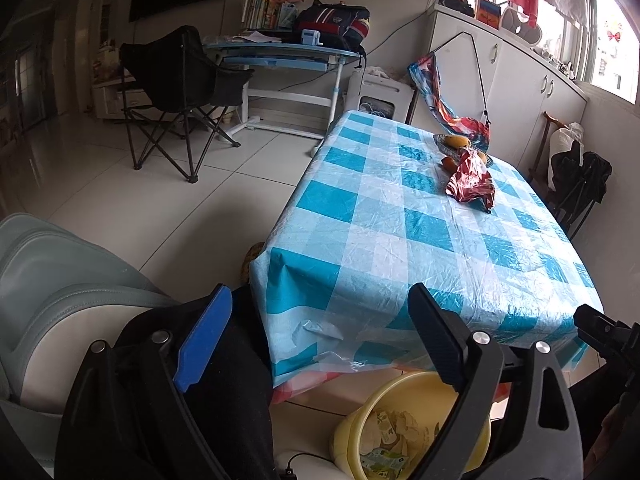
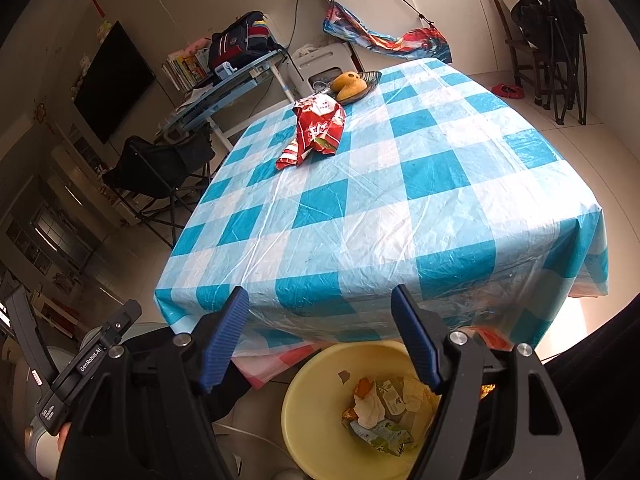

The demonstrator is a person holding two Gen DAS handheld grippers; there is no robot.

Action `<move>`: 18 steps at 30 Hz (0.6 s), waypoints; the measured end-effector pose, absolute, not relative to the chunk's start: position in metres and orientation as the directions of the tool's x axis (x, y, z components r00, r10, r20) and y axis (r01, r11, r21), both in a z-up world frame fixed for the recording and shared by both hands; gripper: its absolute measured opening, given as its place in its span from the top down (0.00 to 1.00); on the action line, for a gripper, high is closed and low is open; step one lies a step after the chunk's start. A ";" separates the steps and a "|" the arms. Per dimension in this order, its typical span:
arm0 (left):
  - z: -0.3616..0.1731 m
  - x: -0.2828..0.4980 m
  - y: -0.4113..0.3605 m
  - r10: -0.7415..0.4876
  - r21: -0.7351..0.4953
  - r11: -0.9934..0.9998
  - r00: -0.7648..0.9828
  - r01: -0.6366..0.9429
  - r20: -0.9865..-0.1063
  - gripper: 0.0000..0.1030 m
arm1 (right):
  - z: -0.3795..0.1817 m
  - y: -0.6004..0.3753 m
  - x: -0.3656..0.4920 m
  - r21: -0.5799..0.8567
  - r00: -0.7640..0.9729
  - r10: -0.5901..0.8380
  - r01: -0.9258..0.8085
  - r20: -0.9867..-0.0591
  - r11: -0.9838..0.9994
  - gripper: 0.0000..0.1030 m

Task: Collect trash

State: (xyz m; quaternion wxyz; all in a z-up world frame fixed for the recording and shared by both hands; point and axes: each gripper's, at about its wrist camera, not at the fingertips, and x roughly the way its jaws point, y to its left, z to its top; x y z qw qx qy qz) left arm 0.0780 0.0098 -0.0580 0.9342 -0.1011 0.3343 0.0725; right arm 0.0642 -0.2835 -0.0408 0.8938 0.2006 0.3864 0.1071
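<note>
A crumpled red snack bag (image 1: pixel 471 181) lies on the blue-and-white checked table (image 1: pixel 400 220), near its far end; it also shows in the right wrist view (image 2: pixel 316 130). A yellow bin (image 2: pixel 320 408) with wrappers and paper scraps stands on the floor below the table's near edge, and shows in the left wrist view (image 1: pixel 380 420). My left gripper (image 1: pixel 320 336) is open and empty, at the table's near edge above the bin. My right gripper (image 2: pixel 320 336) is open and empty, also at the near edge over the bin.
A dish of yellow fruit (image 2: pixel 352 82) sits just behind the snack bag. A black folding chair (image 1: pixel 176 92) and a blue desk (image 1: pixel 288 56) stand on the left. A grey-green sofa (image 1: pixel 48 280) is at my left. A dark chair (image 2: pixel 548 40) stands at the far right.
</note>
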 end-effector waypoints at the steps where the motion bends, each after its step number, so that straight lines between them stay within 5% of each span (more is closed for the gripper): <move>1: -0.058 0.077 0.010 0.070 -0.141 0.968 0.766 -0.206 -0.639 0.16 | -0.041 -0.283 0.064 0.442 0.678 0.347 -0.037 -0.648 0.896 0.31; 18: -0.059 0.075 0.012 0.073 -0.141 0.968 0.767 -0.209 -0.637 0.16 | -0.041 -0.282 0.063 0.440 0.678 0.345 -0.035 -0.649 0.897 0.31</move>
